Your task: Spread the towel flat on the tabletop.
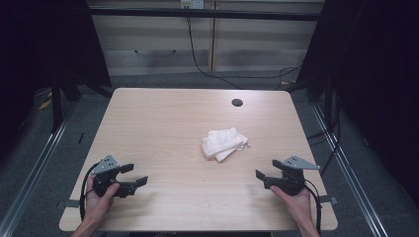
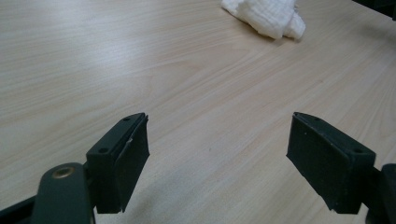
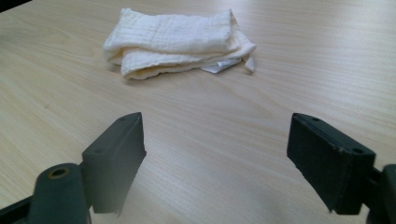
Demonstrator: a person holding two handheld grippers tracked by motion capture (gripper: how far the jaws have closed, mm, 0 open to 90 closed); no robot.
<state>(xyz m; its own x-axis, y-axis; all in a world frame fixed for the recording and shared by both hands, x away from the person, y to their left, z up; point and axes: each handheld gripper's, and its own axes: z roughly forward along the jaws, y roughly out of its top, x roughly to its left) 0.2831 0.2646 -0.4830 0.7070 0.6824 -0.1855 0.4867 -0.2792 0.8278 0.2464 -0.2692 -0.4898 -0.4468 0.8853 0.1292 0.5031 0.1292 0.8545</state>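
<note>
A white cloth (image 1: 223,143) lies loosely folded and rumpled on the table (image 1: 163,118).

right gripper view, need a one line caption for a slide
Open right claw faces a folded white cloth lying apart from it on the wooden table.

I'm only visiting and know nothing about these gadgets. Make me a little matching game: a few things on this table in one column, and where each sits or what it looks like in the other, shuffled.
Things:
1. white cloth
2. left gripper
3. right gripper
4. round hole

Descriptions:
A. dark, near the table's far edge
B. near the right front corner, jaws open and empty
C. folded and bunched, right of the table's middle
D. near the left front corner, jaws open and empty

Pairs: 1-C, 2-D, 3-B, 4-A
</note>
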